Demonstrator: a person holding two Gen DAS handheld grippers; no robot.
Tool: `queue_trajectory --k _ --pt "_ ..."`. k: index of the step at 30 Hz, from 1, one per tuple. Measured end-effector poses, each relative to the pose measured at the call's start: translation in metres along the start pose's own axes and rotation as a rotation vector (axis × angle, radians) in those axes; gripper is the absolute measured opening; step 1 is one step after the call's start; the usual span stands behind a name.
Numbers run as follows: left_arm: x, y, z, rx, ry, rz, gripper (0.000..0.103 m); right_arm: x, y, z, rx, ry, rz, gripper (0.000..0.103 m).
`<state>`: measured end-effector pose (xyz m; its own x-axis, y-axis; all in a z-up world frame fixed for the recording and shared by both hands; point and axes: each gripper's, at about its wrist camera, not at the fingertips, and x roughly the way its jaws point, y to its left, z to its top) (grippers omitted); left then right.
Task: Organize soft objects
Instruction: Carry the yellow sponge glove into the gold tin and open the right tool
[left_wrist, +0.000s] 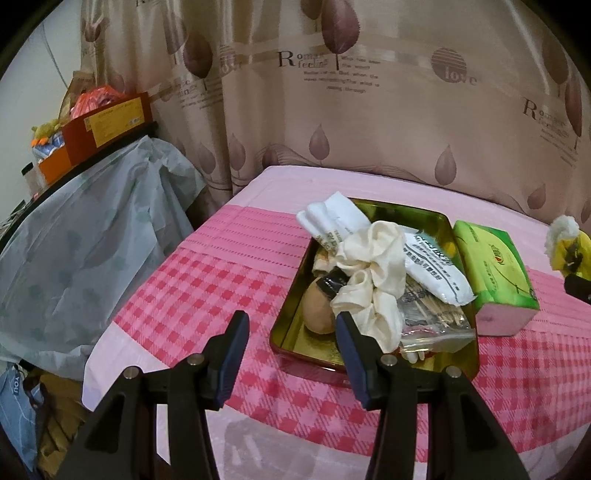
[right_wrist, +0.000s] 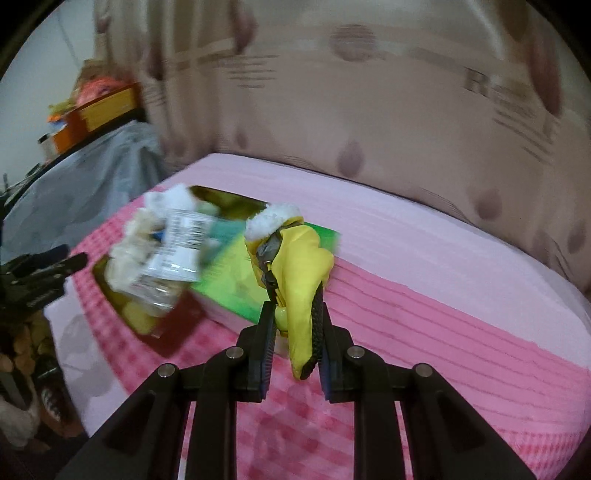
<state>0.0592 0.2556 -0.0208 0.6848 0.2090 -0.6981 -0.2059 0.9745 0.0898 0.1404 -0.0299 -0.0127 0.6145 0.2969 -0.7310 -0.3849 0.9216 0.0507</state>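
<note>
A gold-lined tin tray sits on the pink checked cloth. It holds a cream scrunchie, white folded cloths, a white packet and a beige egg-shaped sponge. My left gripper hovers open over the tray's near left corner, with nothing between its fingers. My right gripper is shut on a yellow zipped pouch with white fluffy trim, held up above the cloth. This pouch also shows at the far right of the left wrist view. A green tissue pack lies beside the tray.
A leaf-patterned curtain hangs right behind the table. To the left stands furniture under a grey-blue plastic sheet, with orange boxes on top. Bags and clutter fill the floor at lower left. The left gripper shows in the right wrist view.
</note>
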Motion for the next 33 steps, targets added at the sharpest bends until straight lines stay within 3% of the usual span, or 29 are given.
queue_trajectory --k 9,18,24,33 --pt "0.004 0.011 0.001 -0.043 0.013 0.019 0.050 0.024 0.070 0.021 -0.093 0.024 0.138 0.019" --pt "0.008 0.016 0.000 -0.058 0.027 0.038 0.050 0.056 0.110 0.020 -0.119 0.088 0.228 0.019" --pt "0.010 0.018 0.001 -0.066 0.032 0.038 0.050 0.072 0.122 0.021 -0.143 0.110 0.236 0.019" --pt "0.011 0.019 0.000 -0.069 0.039 0.039 0.050 0.105 0.117 0.044 -0.127 0.100 0.167 0.019"
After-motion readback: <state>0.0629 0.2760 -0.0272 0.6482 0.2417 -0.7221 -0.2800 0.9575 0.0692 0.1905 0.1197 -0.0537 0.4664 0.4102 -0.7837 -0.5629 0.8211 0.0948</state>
